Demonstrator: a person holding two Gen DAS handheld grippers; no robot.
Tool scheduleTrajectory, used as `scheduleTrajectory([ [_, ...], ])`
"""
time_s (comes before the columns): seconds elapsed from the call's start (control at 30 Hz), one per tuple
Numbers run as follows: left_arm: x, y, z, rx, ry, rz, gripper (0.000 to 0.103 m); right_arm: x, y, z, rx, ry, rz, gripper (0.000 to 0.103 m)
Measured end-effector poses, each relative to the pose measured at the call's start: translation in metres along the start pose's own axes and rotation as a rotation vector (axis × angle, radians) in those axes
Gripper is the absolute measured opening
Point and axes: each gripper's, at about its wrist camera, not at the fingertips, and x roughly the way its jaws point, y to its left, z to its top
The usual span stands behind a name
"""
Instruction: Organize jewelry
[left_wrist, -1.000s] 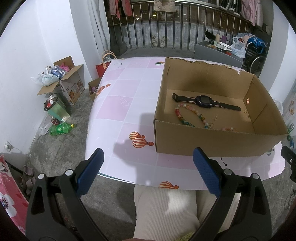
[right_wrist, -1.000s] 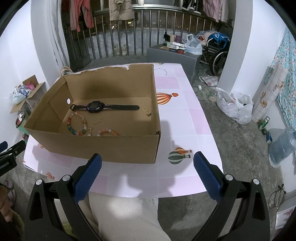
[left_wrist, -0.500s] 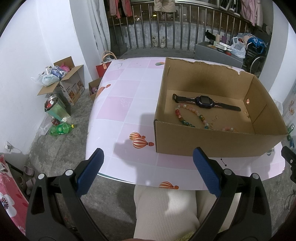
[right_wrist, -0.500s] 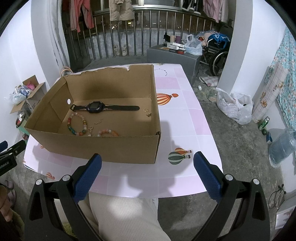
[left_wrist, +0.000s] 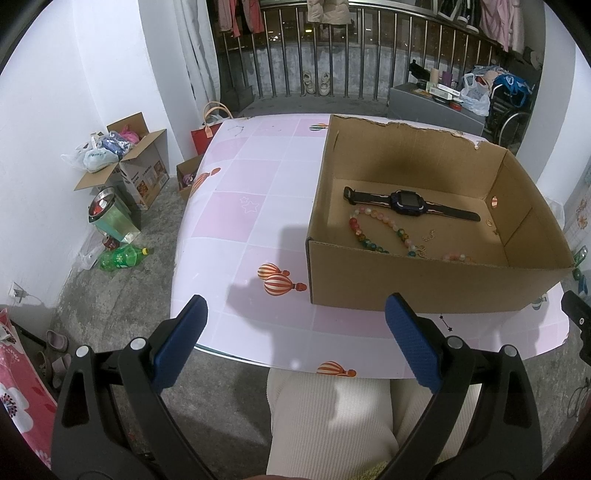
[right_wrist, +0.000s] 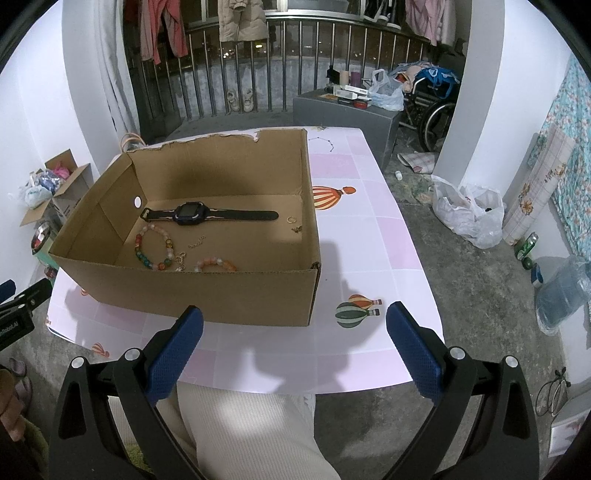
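An open cardboard box (left_wrist: 417, 280) (right_wrist: 207, 295) stands on the pink table. Inside lie a black smartwatch (left_wrist: 406, 201) (right_wrist: 192, 214), a multicoloured bead bracelet (left_wrist: 364, 234) (right_wrist: 151, 245), an orange and white bead bracelet (right_wrist: 216, 264) (left_wrist: 456, 256), a thin chain (right_wrist: 195, 242) and small gold pieces (right_wrist: 291, 219). My left gripper (left_wrist: 295, 317) is open and empty, held off the table's near edge, left of the box. My right gripper (right_wrist: 295, 325) is open and empty, held off the near edge by the box's right corner.
The pink tiled table (left_wrist: 251, 206) (right_wrist: 369, 236) carries balloon prints. A person's leg in cream trousers (left_wrist: 332, 424) is below the grippers. Cardboard boxes and bottles (left_wrist: 122, 173) lie on the floor at left; plastic bags (right_wrist: 469, 214) and a water jug (right_wrist: 561, 295) at right.
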Motion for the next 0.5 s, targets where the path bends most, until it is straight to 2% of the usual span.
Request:
scheduleTrajectory([
  [0.5,0.0002,-0.0012,-0.0007,0.001,0.000,0.000,0.093,0.0001,0.0008,-0.0003,0.000,0.000,-0.001,0.097],
])
